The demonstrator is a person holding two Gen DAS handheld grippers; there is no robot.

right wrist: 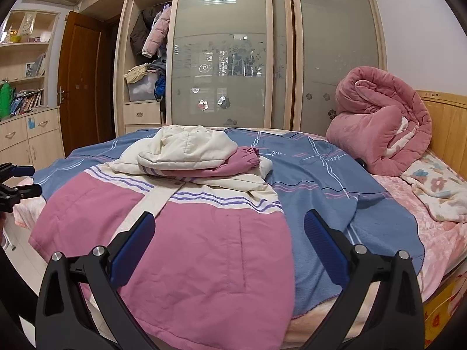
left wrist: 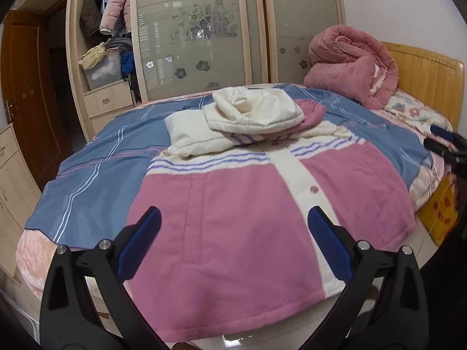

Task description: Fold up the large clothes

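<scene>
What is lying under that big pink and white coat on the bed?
Under the coat lies a blue striped blanket, spread over a pink bedsheet. The coat's own hood and sleeves are folded on top. What the coat covers directly stays hidden.

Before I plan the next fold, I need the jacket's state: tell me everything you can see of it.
The jacket is padded, soft-looking, pink below and cream above with thin purple stripes. It lies front up on the blue blanket, with a cream snap placket closed down the middle. The cream hood and a pink-cuffed sleeve are folded onto its chest. The hem reaches the near bed edge. Neither open claw touches it.
</scene>
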